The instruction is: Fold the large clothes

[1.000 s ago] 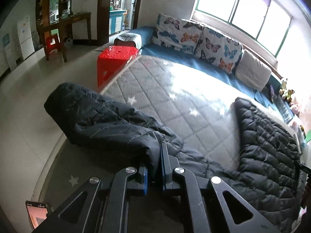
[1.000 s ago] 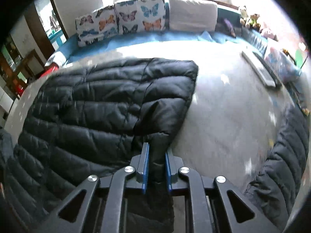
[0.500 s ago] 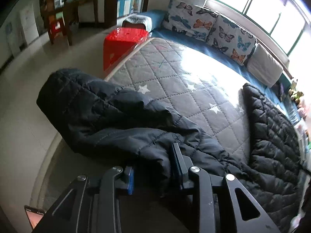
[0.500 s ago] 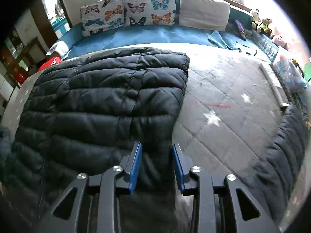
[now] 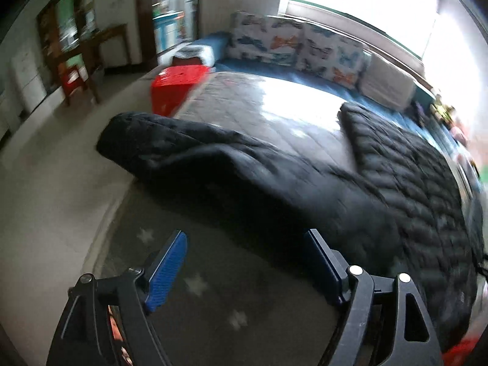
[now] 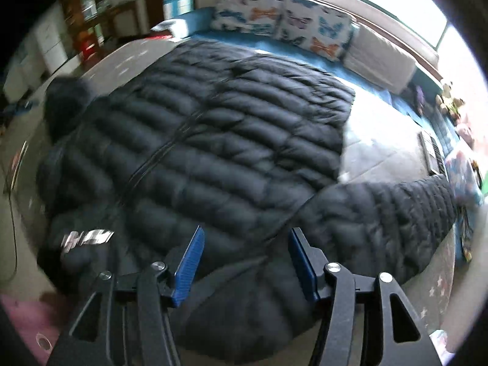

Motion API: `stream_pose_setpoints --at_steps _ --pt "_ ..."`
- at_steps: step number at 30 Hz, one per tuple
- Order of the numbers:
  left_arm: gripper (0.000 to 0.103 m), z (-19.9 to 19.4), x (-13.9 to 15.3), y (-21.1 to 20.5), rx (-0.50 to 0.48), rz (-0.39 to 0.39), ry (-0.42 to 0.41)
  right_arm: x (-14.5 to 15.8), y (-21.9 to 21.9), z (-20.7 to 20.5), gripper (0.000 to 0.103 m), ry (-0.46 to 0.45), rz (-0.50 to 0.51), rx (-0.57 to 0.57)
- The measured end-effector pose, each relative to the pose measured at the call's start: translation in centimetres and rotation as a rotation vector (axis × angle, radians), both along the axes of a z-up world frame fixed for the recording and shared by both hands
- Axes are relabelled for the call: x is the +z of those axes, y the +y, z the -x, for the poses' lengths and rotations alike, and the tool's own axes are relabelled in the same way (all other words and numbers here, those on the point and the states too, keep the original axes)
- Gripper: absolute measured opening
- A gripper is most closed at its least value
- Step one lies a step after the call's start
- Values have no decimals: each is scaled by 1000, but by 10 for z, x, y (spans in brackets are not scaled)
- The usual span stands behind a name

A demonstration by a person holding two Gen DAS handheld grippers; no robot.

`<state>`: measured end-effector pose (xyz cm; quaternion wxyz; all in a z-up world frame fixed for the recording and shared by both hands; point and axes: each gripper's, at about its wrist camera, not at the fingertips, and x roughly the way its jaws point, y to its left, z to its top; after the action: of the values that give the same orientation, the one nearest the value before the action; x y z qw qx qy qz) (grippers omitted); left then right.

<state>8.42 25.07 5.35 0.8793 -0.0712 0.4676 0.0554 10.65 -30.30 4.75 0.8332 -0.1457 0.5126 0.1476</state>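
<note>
A large black quilted puffer jacket (image 6: 231, 140) lies spread on the grey star-pattern mattress (image 5: 268, 103). In the left wrist view its body (image 5: 408, 170) lies at the right and one sleeve (image 5: 170, 143) stretches left to the bed's edge. In the right wrist view the other sleeve (image 6: 390, 210) stretches right. My left gripper (image 5: 245, 262) is open and empty, above the bed's near edge, short of the jacket. My right gripper (image 6: 245, 254) is open and empty, just above the jacket's near part.
A red plastic stool (image 5: 177, 85) stands beside the bed's far left corner. Butterfly-print cushions (image 5: 292, 45) and a white pillow (image 5: 387, 82) line the blue bench under the window. Flat items (image 6: 430, 152) and soft toys (image 6: 451, 103) sit at the bed's right side.
Both grippers were shut on jacket fabric a second ago, opened, let go and pulled back. Both sleeves now lie on the bed.
</note>
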Motion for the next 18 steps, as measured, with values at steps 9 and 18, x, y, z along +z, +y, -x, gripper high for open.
stream_pose_setpoints --at_steps 9,18 --pt "84 56 -13 -137 -363 -101 -18 -61 34 53 67 -13 149 122" --pt "55 48 -17 -256 -626 -89 -72 -1 54 92 67 -122 43 219"
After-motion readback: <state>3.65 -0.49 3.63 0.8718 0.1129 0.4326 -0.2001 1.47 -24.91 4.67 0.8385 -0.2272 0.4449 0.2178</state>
